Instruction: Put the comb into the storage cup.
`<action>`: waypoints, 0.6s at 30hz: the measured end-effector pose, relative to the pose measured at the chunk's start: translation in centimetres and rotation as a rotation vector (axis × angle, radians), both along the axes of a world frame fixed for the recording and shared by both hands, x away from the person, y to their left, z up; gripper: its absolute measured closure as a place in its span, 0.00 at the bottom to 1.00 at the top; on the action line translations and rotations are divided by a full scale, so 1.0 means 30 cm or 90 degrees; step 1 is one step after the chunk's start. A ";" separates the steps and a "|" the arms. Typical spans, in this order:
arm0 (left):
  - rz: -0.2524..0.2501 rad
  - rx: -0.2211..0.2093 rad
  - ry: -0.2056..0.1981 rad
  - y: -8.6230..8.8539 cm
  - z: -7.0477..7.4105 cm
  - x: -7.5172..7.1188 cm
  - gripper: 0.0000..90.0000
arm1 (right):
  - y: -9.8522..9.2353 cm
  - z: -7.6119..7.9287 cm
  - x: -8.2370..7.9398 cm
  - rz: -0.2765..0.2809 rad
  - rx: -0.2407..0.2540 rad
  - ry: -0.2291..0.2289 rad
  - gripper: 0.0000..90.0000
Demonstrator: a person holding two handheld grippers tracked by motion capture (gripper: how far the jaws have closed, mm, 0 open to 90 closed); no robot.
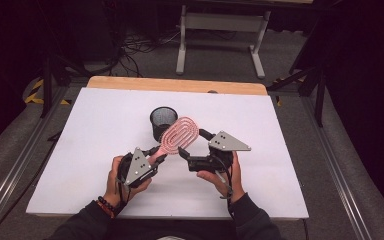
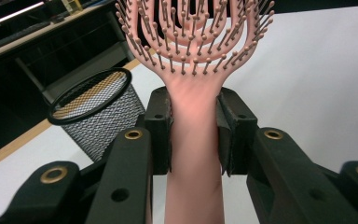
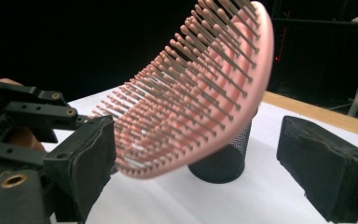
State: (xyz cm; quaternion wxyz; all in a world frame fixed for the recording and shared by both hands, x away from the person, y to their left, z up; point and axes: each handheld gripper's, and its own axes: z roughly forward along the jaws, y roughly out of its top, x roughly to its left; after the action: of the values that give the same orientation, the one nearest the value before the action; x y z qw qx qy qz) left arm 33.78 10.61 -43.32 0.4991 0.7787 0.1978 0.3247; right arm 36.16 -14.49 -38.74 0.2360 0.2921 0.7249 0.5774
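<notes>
A pink hairbrush with a vented oval head is held up over the white tabletop. My left gripper is shut on its handle, both pads pressing the handle's sides, bristles toward the camera. My right gripper is open, its jaws straddling the brush head. One pad sits close to the head's lower edge; the other pad stands well apart. A black mesh cup stands upright just behind the brush; it is also in the left gripper view and the right gripper view.
The white tabletop ends in a wooden strip at the far side. Beyond it stands a grey table frame on the carpet. Metal rails run along both sides of the table.
</notes>
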 end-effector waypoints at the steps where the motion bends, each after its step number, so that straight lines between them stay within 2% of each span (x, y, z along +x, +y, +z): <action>1: -0.004 0.003 -0.005 -0.003 -0.002 -0.001 0.77 | 0.000 -0.001 0.003 0.002 0.005 0.003 0.16; 8: -0.009 0.018 -0.005 -0.023 -0.018 -0.005 0.77 | 0.000 -0.005 0.007 0.007 0.026 0.002 0.24; 9: -0.012 0.026 -0.012 -0.033 -0.024 -0.009 0.77 | 0.004 -0.008 0.007 0.016 0.031 0.006 0.28; 12: -0.015 0.032 -0.011 -0.041 -0.029 -0.012 0.77 | 0.009 -0.010 0.004 0.025 0.036 0.004 0.33; 13: -0.015 0.031 -0.010 -0.043 -0.031 -0.012 0.77 | 0.006 -0.010 0.003 0.027 0.041 0.003 0.38; 14: -0.013 0.029 -0.009 -0.044 -0.032 -0.011 0.77 | 0.006 -0.010 0.003 0.027 0.041 0.003 0.38; 18: -0.013 0.035 0.000 -0.046 -0.040 -0.005 0.77 | -0.010 -0.012 0.007 0.035 0.071 0.017 0.51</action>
State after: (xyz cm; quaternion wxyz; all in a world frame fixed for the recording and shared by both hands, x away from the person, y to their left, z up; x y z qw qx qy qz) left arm 33.63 9.22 -44.53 0.4811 0.7940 0.1806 0.3250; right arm 36.36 -14.79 -39.10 0.1936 0.2926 0.7027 0.6189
